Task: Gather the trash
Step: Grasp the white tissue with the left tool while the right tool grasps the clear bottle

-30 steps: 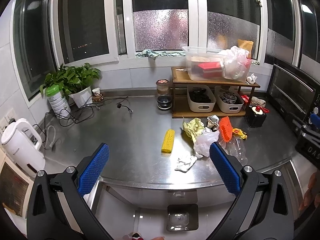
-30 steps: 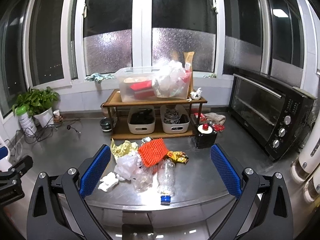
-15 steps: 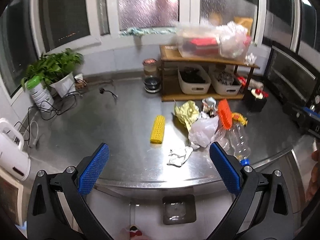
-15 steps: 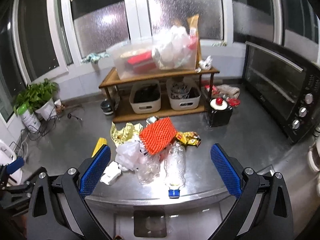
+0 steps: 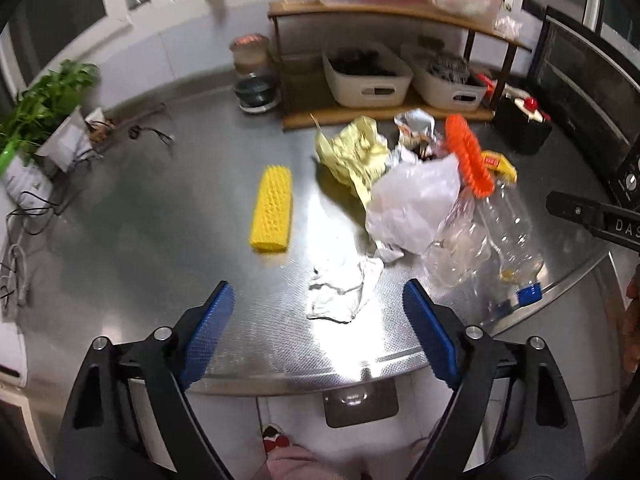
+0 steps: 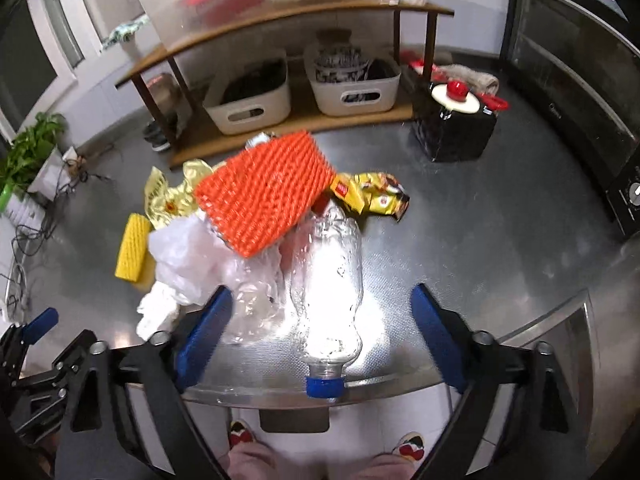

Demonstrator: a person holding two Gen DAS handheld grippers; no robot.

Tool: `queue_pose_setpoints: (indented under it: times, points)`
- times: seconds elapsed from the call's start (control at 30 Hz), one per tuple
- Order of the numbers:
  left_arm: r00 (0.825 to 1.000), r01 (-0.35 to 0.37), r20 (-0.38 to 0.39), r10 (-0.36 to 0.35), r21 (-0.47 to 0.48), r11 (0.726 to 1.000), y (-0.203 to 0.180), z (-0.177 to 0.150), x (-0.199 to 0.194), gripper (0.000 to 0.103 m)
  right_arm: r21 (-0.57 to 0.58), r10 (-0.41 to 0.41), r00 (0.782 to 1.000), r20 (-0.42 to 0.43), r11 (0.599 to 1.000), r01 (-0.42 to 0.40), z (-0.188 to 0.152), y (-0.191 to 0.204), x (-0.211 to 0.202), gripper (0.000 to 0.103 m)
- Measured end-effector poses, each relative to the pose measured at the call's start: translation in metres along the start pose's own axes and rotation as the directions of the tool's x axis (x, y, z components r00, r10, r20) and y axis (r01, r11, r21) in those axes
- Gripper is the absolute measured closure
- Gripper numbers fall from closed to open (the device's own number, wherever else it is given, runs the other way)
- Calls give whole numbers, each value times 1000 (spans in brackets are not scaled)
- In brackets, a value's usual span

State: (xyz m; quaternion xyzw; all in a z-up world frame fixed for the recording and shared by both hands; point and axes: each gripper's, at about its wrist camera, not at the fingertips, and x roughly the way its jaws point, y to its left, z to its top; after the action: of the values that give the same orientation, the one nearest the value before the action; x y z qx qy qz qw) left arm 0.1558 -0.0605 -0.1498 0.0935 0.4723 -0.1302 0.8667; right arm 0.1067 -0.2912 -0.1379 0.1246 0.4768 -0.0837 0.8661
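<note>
Trash lies piled on the steel counter [image 5: 160,240]. A crumpled white tissue [image 5: 342,290] lies just ahead of my open, empty left gripper [image 5: 318,328]. A yellow foam net [image 5: 272,210] lies to its left, with yellow wrapper [image 5: 352,152], white plastic bag [image 5: 416,196] and orange foam net [image 5: 468,156] behind. My right gripper [image 6: 322,330] is open and empty, straddling a clear bottle with a blue cap [image 6: 328,276] at the counter's front edge. The orange foam net [image 6: 264,188], the plastic bag [image 6: 188,256] and a yellow snack wrapper [image 6: 372,198] lie beyond.
A wooden shelf [image 6: 296,120] with two white baskets stands behind the pile, a clear storage box on top. A black box with a red knob [image 6: 456,124] and a black oven [image 6: 580,80] stand right. A potted plant [image 5: 44,112] and cables lie left.
Both grippers have moved forward and tilted down toward the counter. The trash pile now looks much closer. Both stay open.
</note>
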Motion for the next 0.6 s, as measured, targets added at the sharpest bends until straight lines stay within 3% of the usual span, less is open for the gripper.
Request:
queue_pose_setpoints:
  times: [0.13,0.33,0.6]
  points:
    - [998,14,-54,-13,19,1000,-6,3,26,40,-6,34,997,-67,999,-34,4,1,22,39]
    - [989,51,-138,-45,38,998,-12,5,64,59,-21,9,989,-146,1000,-12,6,3,50,42]
    - [977,82,-202,-74,33,996,-13,4,97,73,-26,-20,976,-215,1000,14,-3,-5,79,42]
